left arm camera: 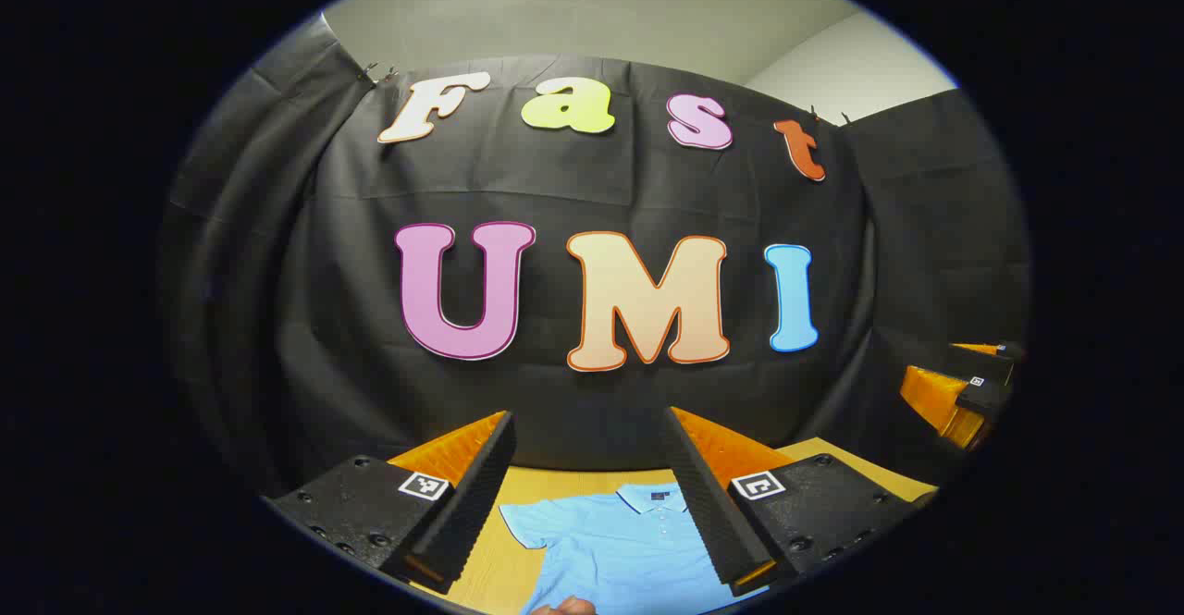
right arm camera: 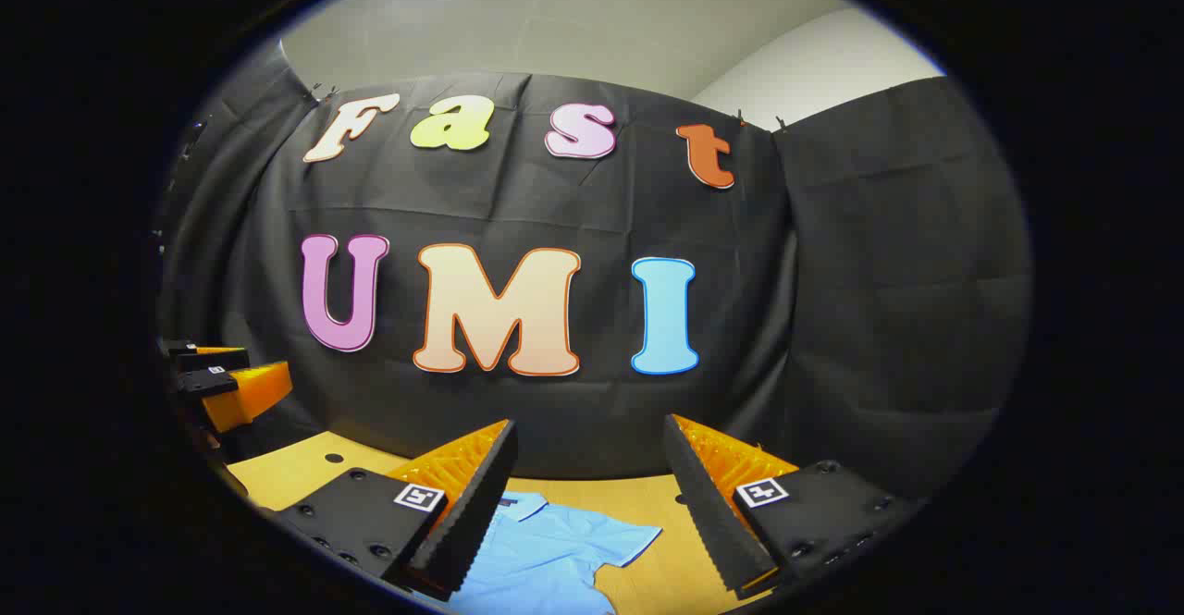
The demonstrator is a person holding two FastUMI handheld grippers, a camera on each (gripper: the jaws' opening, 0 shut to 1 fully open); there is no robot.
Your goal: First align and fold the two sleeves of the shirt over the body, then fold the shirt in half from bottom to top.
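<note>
Light blue polo shirt (left arm camera: 629,541) lies flat on the wooden table (left arm camera: 481,578), collar toward the black cloth wall (left arm camera: 592,190), button placket facing up. Both short sleeves spread out from the body, neither folded over it.

Left gripper view: left gripper (left arm camera: 592,495) hangs above the shirt, held apart from it, jaws spread wide with nothing between them. The collar and upper chest of the shirt show in the gap between the two fingers. One sleeve reaches out past the finger on the left of the picture. A bit of a hand (left arm camera: 564,606) shows at the bottom edge, over the lower part of the shirt. The other gripper appears at the right edge of this picture, well apart from the shirt.

Right gripper view: right gripper (right arm camera: 587,495) also sits above the table, jaws wide open, holding nothing. The shirt (right arm camera: 546,550) lies under and beside the finger on the left of the picture; one sleeve stretches into the gap between the fingers, with bare table (right arm camera: 666,569) beyond it. The left gripper (right arm camera: 231,379) shows at the left edge of this picture, raised above the table near the wall; from here I cannot tell how far it is open.
</note>
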